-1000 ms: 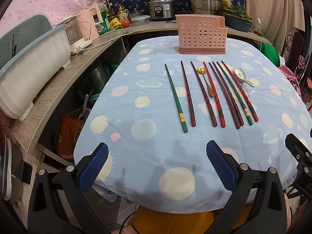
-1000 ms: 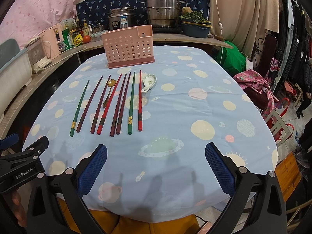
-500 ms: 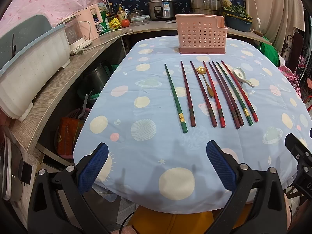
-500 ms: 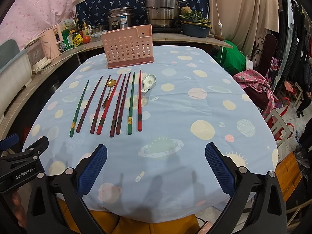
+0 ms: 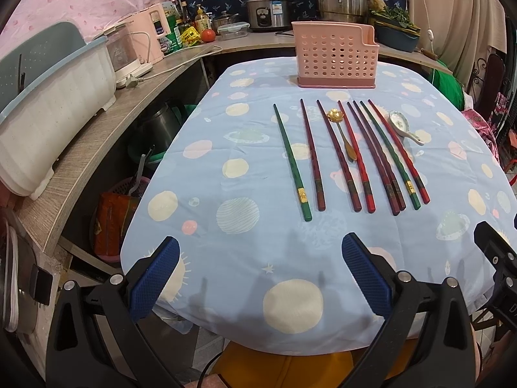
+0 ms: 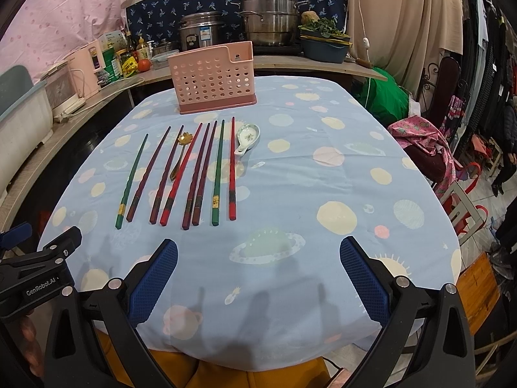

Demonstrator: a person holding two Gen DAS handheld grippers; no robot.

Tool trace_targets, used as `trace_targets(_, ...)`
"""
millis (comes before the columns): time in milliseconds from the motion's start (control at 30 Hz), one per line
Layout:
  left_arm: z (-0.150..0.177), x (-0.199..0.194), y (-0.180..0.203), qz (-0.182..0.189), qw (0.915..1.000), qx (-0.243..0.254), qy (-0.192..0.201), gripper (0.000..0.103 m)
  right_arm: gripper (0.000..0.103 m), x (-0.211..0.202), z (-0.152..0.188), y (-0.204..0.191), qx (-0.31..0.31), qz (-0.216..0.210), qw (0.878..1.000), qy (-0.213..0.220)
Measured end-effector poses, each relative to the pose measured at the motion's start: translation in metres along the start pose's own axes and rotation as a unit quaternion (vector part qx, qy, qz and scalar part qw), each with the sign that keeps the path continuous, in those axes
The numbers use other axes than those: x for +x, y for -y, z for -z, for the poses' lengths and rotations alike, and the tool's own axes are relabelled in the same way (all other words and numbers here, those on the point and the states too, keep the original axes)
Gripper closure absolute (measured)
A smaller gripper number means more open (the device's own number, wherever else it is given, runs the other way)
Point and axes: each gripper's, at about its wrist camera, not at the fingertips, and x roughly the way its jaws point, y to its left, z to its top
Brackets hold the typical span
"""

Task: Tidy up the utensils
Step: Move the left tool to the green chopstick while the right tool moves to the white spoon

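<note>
Left wrist view: left gripper (image 5: 260, 273) fingers spread, nothing held, low in frame.
Right wrist view: right gripper (image 6: 258, 274) likewise spread and empty.
Surface: tablecloth (image 5: 245, 236), blue with dots.
Chopsticks (image 5: 352, 155): eight in a row, centre frame; gold spoon (image 5: 342, 134) among them, white spoon (image 5: 404, 126) just right.
Holder (image 5: 334, 55): pink, upper centre, beyond the row.
Room: counter (image 5: 106, 129) left with pots.
Edges: bare cloth between fingers and chopsticks.
Change: none from earlier frames.

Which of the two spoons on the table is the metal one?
The gold spoon, lying among the chopsticks with a flower-shaped bowl. The other, the white ceramic spoon, lies at the row's right end.
</note>
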Motion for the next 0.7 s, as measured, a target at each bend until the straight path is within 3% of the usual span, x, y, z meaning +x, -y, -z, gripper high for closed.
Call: trace_targets(700,-0.024,0.062,-0.006,0.021,0.9981,-0.034,-0.046,0.011,0.007,0.036,-0.011,0.012,0.019,0.008,1.000,-0.021)
